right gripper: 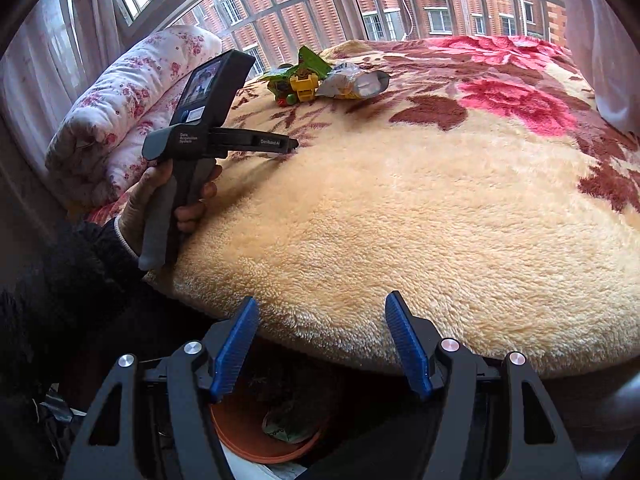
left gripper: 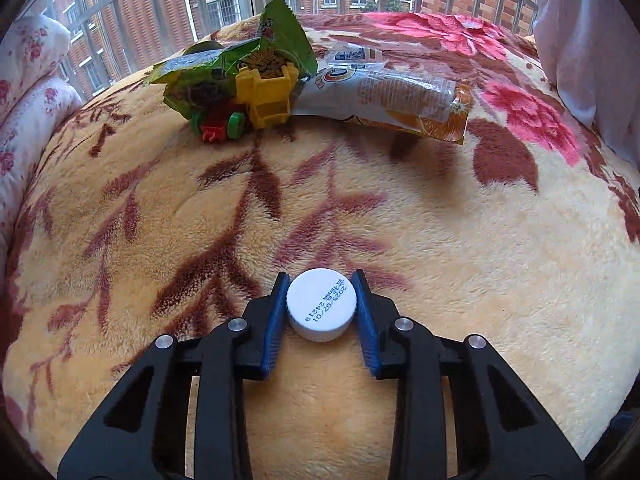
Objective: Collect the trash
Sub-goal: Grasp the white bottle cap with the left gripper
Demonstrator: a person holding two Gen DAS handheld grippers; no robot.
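A white bottle cap point(left gripper: 321, 305) with a printed date lies on the cream floral blanket point(left gripper: 460, 248), and my left gripper point(left gripper: 321, 276) is shut on it, blue pads pressing both sides. Farther back lie a crumpled green wrapper point(left gripper: 240, 64) and a white-and-orange snack pouch point(left gripper: 384, 92), touching a yellow toy vehicle point(left gripper: 268, 96). In the right wrist view a hand point(right gripper: 160, 200) holds the left gripper point(right gripper: 294, 144) down on the blanket; the cap is hidden there. My right gripper point(right gripper: 322, 298) stands open with nothing in it, over the bed's near edge. The wrapper point(right gripper: 296, 68) and pouch point(right gripper: 356, 82) show far behind.
An orange bin point(right gripper: 248, 440) with something green inside sits on the floor below the right gripper. A rolled floral quilt point(right gripper: 132, 92) lies at the bed's left side. A barred window runs behind the bed, and a white curtain point(left gripper: 580, 40) hangs at the right.
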